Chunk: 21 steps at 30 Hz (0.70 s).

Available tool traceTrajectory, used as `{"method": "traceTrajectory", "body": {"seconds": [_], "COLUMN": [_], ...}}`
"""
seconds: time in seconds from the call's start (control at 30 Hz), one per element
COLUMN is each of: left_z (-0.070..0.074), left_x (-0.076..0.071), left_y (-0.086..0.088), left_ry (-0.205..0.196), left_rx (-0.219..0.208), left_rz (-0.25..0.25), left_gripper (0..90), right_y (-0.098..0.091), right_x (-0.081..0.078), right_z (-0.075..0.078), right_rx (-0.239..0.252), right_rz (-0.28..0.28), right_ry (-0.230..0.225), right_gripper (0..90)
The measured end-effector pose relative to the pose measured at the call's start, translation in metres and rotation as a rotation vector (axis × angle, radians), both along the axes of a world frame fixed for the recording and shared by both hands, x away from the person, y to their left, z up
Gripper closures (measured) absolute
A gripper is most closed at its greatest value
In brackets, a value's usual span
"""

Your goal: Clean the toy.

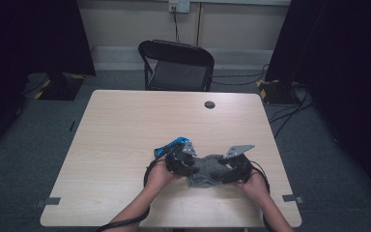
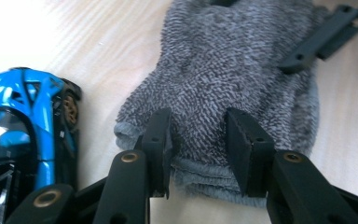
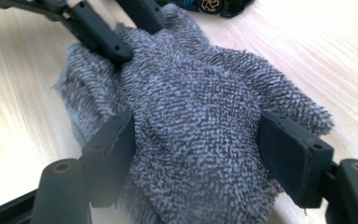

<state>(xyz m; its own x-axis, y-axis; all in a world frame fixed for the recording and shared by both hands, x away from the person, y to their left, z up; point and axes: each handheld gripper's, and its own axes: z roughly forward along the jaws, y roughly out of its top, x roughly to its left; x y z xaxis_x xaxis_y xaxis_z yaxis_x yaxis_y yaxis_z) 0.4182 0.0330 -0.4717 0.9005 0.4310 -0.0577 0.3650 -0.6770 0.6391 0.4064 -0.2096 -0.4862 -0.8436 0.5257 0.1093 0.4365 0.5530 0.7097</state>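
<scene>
A fuzzy grey cloth point(image 1: 207, 170) point(image 2: 233, 70) point(image 3: 196, 107) lies bunched near the table's front edge. My left gripper point(image 1: 186, 166) point(image 2: 198, 123) stands over its hem with both tips pushed down into the pile and fabric between the open jaws. My right gripper point(image 1: 232, 173) point(image 3: 196, 135) is shut on the opposite end, and the cloth bulges up between its pads. A blue toy car point(image 1: 170, 146) point(image 2: 23, 116) sits just left of the cloth beside my left gripper. In the right gripper view the left gripper's fingers point(image 3: 98, 32) press into the far end.
The pale wooden table point(image 1: 125, 125) has a round cable hole point(image 1: 209, 104) near its far edge. A black folding chair point(image 1: 178, 65) stands behind it. Dark curtains and stand bases flank the table on both sides.
</scene>
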Motion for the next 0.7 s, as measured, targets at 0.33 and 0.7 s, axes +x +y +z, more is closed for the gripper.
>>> {"method": "traceTrajectory", "body": {"seconds": [0.33, 0.7], "left_z": [0.001, 0.017], "left_x": [0.001, 0.006], "left_y": [0.001, 0.020], "left_ry": [0.001, -0.057], "left_rx": [-0.027, -0.105], "left_rz": [0.003, 0.033], "left_gripper": [62.8, 24.7], "right_y": [0.001, 0.000], "right_x": [-0.001, -0.001], "right_z": [-0.003, -0.003], "right_rx": [-0.030, -0.046], "right_rz": [-0.006, -0.085], "right_ry": [-0.010, -0.025], "right_gripper": [31.8, 53.5]}}
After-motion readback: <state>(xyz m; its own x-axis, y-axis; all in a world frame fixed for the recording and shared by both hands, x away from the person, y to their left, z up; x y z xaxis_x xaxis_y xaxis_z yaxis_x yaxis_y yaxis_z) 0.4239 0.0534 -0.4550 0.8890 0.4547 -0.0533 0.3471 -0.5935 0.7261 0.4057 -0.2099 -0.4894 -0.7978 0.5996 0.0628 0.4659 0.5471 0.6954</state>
